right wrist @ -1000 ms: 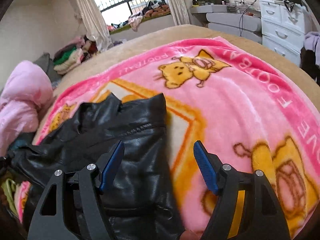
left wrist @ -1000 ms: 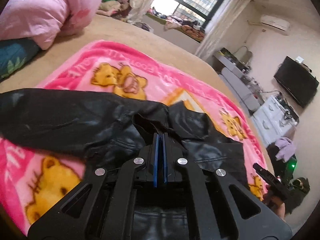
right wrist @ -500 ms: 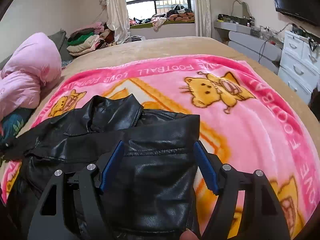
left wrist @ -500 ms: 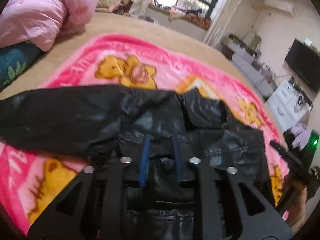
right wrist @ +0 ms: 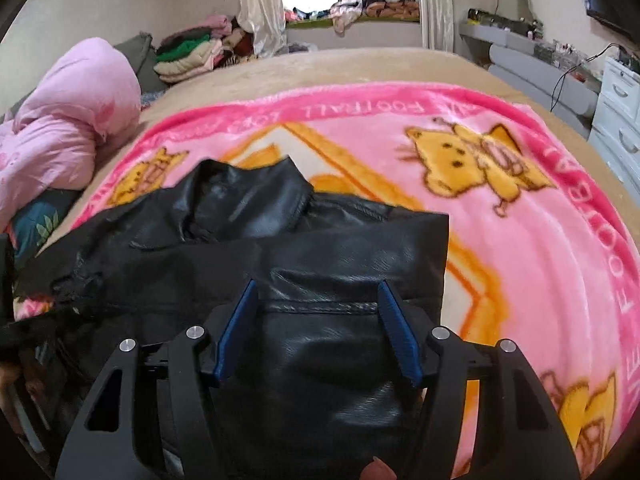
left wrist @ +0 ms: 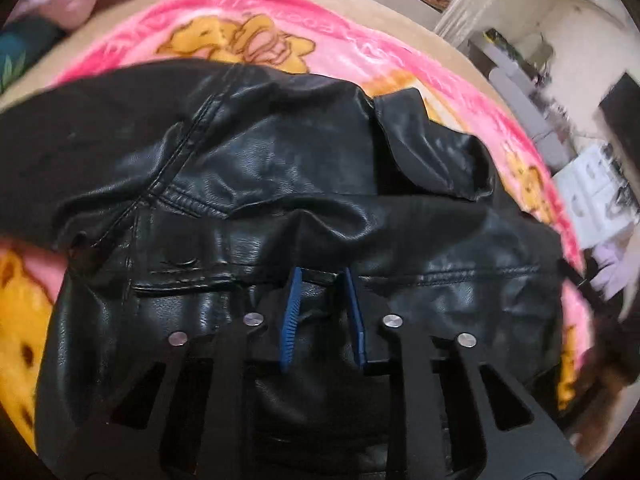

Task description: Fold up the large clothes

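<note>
A black leather jacket (left wrist: pixel 280 168) lies spread on a pink cartoon blanket (left wrist: pixel 352 52), its collar (left wrist: pixel 432 152) toward the far right. My left gripper (left wrist: pixel 321 274) hovers low over the jacket's body. Its jaws are closing, a narrow gap still shows, and a raised ridge of leather sits between the blue pads. In the right wrist view the jacket (right wrist: pixel 248 240) has one side folded over, collar (right wrist: pixel 248 192) behind. My right gripper (right wrist: pixel 317 286) straddles the folded panel near a seam. Those jaws are closing too, and the pads stand clear of the leather.
The blanket (right wrist: pixel 520 240) covers a beige bed (right wrist: pixel 360 68). A pink duvet (right wrist: pixel 68 120) is heaped at the left, with stacked clothes (right wrist: pixel 188 52) behind it. White drawers (right wrist: pixel 620 100) stand past the bed's right edge. A fingertip (right wrist: pixel 376 472) shows at the bottom.
The left gripper dropped closer to the jacket and went from shut to slightly parted. The right gripper swung left from the blanket onto the folded jacket, and its jaws narrowed.
</note>
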